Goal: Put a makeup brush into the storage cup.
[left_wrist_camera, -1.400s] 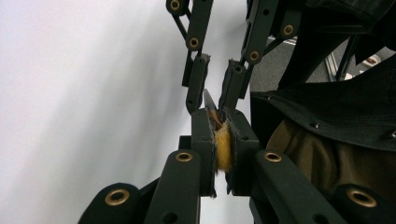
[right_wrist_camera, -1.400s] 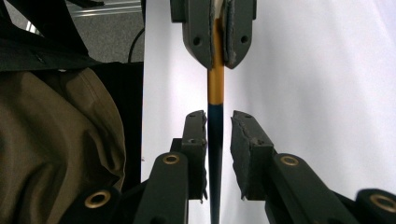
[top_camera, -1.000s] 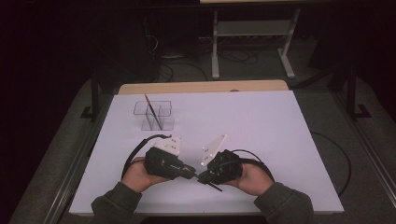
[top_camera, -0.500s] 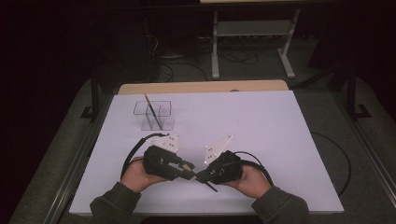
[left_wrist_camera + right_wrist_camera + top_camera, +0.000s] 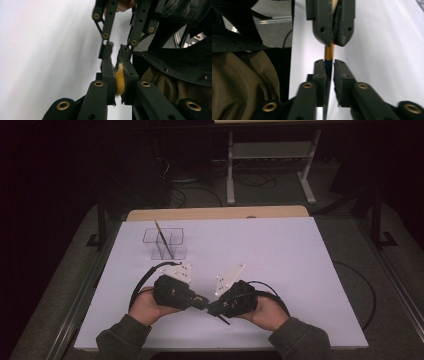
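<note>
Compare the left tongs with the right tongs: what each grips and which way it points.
The left tongs pinch the yellow bristles of the brush; the right tongs pinch its dark handle, just past the orange part. In the high view, the left tongs point toward the person's right and the right tongs toward the left. Both are shut on the same brush, tip to tip.

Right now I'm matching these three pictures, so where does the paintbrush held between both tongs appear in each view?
High view: paintbrush, its dark handle end poking out beside the right tongs, bottom centre.
Left gripper view: its yellow bristles pinched, low centre.
Right gripper view: its orange handle, upper centre.
Shared landmark: the white table.
</note>
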`<state>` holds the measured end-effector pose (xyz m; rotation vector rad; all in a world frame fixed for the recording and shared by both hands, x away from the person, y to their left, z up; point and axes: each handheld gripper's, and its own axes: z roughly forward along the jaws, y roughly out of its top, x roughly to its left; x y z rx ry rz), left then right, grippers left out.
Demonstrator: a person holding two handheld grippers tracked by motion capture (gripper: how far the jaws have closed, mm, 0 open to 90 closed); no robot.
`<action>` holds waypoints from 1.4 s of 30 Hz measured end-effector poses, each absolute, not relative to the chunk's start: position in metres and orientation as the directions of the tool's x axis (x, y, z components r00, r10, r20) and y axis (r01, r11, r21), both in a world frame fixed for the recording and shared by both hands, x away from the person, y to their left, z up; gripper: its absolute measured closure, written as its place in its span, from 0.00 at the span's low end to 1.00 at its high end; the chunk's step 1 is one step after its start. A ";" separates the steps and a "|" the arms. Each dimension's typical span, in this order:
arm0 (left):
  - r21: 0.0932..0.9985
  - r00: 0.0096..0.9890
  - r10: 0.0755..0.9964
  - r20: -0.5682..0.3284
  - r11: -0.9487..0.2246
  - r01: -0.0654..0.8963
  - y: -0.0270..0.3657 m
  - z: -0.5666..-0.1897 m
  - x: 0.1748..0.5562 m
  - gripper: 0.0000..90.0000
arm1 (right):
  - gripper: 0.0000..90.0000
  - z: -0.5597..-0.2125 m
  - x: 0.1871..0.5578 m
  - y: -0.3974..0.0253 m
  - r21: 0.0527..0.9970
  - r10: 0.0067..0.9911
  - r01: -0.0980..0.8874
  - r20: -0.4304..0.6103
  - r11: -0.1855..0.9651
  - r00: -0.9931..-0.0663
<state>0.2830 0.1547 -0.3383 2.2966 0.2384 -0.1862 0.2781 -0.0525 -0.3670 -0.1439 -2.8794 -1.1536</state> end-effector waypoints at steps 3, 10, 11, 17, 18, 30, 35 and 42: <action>0.708 0.974 0.112 -0.198 -0.671 0.221 0.153 -0.337 0.282 0.93 | 0.84 -0.362 0.277 -0.052 0.671 0.070 0.092 0.059 0.735 -0.996; 0.703 0.975 0.114 -0.189 -0.678 0.215 0.150 -0.336 0.282 0.93 | 0.90 -0.358 0.277 -0.048 0.657 0.056 0.081 0.059 0.750 -0.997; 0.700 0.976 0.113 -0.187 -0.681 0.213 0.150 -0.336 0.282 0.93 | 0.91 -0.359 0.277 -0.047 0.658 0.054 0.077 0.056 0.749 -0.997; 0.707 0.974 0.124 -0.188 -0.671 0.222 0.152 -0.336 0.282 0.89 | 0.92 -0.360 0.277 -0.048 0.669 0.058 0.084 0.060 0.739 -0.996; 0.710 0.974 0.125 -0.187 -0.669 0.222 0.153 -0.335 0.282 0.86 | 0.92 -0.360 0.278 -0.048 0.672 0.057 0.086 0.065 0.735 -0.996; 0.720 0.963 0.196 -0.188 -0.639 0.270 0.176 -0.341 0.283 0.68 | 0.92 -0.362 0.289 -0.065 0.696 0.108 0.141 0.092 0.704 -0.990; 0.720 0.957 0.221 -0.186 -0.632 0.286 0.186 -0.348 0.280 0.66 | 0.92 -0.360 0.296 -0.075 0.707 0.143 0.172 0.100 0.686 -0.985; 0.732 0.954 0.250 -0.166 -0.617 0.289 0.197 -0.355 0.278 0.64 | 0.92 -0.357 0.306 -0.082 0.714 0.169 0.199 0.114 0.671 -0.979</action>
